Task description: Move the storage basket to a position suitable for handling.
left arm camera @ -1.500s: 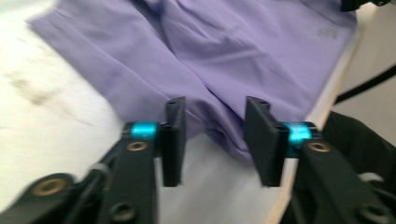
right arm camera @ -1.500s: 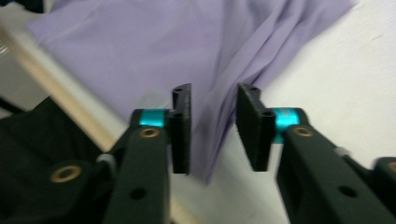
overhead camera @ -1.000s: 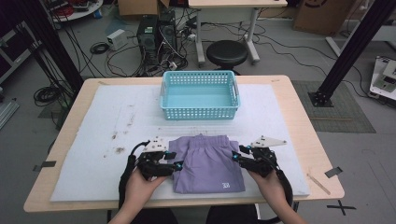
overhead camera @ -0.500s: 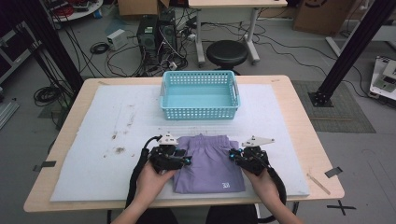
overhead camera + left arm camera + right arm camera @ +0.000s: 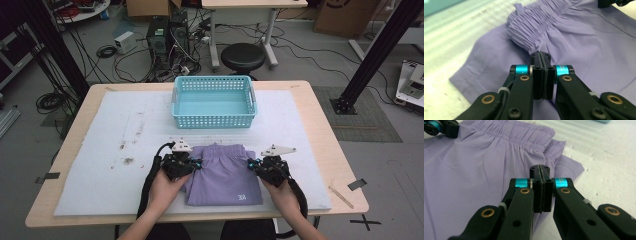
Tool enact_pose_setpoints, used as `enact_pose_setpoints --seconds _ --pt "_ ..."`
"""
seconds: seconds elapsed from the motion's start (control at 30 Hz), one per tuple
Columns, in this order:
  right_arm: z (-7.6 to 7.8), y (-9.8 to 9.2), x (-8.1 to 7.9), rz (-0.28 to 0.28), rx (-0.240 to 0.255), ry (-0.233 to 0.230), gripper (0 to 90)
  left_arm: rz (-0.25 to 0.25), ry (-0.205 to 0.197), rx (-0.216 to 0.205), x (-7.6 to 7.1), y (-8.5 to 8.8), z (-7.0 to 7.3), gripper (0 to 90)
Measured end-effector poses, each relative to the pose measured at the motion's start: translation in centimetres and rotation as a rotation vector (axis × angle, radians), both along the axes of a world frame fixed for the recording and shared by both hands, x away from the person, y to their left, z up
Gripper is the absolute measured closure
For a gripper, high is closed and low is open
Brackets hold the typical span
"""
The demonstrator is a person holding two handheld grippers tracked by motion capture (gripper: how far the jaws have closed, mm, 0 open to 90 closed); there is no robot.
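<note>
Folded purple shorts (image 5: 222,175) lie on the white foam mat near the table's front edge, waistband toward the basket. My left gripper (image 5: 196,164) is at the waistband's left end; its jaws have just been closing and now pinch gathered elastic fabric (image 5: 529,37) at their tips (image 5: 540,56). My right gripper (image 5: 251,163) is at the waistband's right end; its jaws have also just been closing and sit shut on the fabric edge (image 5: 539,170). The purple cloth (image 5: 474,165) spreads to the left of the right gripper.
A light blue perforated basket (image 5: 214,120) stands behind the shorts, at the mat's far middle. The white mat (image 5: 125,150) has dark smudges on its left part. A stool and cables are on the floor beyond the table.
Both grippers have moved in onto the ends of the shorts' waistband, the left one shifting rightward. Their jaws, apart before, are now closed on the fabric.
</note>
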State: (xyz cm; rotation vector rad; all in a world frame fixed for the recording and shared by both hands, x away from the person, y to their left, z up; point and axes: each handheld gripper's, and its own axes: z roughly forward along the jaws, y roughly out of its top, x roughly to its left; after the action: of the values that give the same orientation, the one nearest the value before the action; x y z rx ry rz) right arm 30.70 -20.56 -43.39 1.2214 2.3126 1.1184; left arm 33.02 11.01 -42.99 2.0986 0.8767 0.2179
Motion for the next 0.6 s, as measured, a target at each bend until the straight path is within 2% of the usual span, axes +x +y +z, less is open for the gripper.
enact_pose_setpoints --seconds 0.2,0.27,0.3,0.33,0.37,0.43,0.5,0.53,0.6 --pt "0.1 -0.2 0.1 -0.009 0.004 -0.01 90.0 0.003 -0.011 0.008 0.2 -0.1 0.0 87.9" --pt "0.0 -0.1 0.0 -0.009 0.005 -0.009 86.4 0.019 -0.02 -0.001 0.2 0.0 0.1 77.0" --pt "0.0 -0.2 0.0 -0.011 0.007 -0.012 80.1 0.033 -0.022 -0.012 0.2 0.1 0.2 68.7" --pt "0.1 -0.2 0.0 -0.016 0.005 -0.019 77.8 0.044 -0.027 -0.016 0.2 0.3 0.4 57.6" --pt "0.2 -0.3 0.0 -0.019 0.009 -0.027 73.6 0.047 -0.033 -0.024 0.2 0.5 0.5 51.6" --pt "0.5 -0.5 0.2 -0.018 0.022 -0.051 67.9 0.046 -0.058 -0.043 0.2 1.1 0.9 48.4" --pt "0.8 -0.9 0.4 -0.014 0.033 -0.075 65.6 0.068 -0.086 -0.068 0.4 2.0 1.3 42.2" --pt "1.0 -1.1 0.5 -0.012 0.04 -0.09 60.4 0.085 -0.103 -0.089 0.4 2.4 1.5 40.3" --pt "1.3 -1.5 1.0 -0.026 0.045 -0.121 55.6 0.109 -0.129 -0.094 0.9 3.4 1.9 38.2"
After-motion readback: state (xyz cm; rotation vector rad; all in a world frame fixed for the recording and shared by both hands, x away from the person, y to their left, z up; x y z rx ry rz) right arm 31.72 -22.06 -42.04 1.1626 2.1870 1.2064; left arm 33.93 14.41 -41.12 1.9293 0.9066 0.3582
